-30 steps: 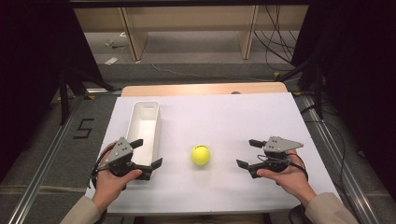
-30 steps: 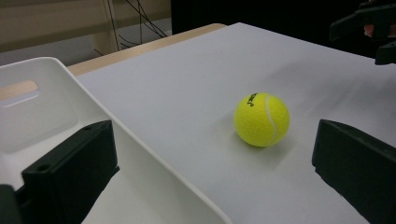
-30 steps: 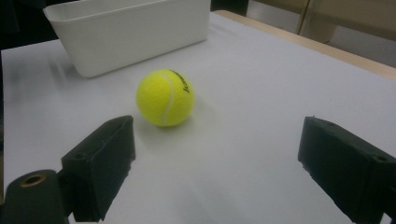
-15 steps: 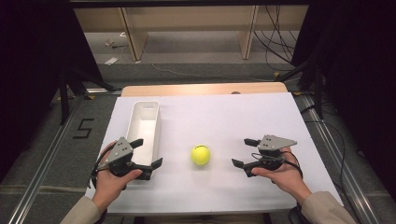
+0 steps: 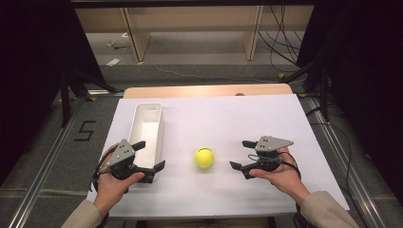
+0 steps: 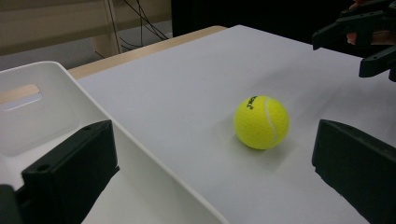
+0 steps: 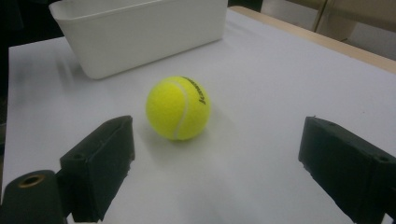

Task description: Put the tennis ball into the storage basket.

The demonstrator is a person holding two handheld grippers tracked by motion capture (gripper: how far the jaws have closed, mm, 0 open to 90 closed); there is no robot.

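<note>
A yellow tennis ball lies on the white table sheet, between my two grippers. My right gripper stands open just right of the ball and faces it; the right gripper view has the ball a little ahead of the wide-apart jaws, left of centre. My left gripper is open at the near end of the white bin. In the left gripper view the bin's wall runs between the jaws, and the ball lies ahead to the right. Nothing is held.
The long white bin looks empty and runs front to back at the table's left. The other gripper shows at the top right of the left gripper view. A wooden table edge lies behind the sheet.
My right gripper has slid left, closer to the ball. The left gripper, ball and bin have stayed put.
</note>
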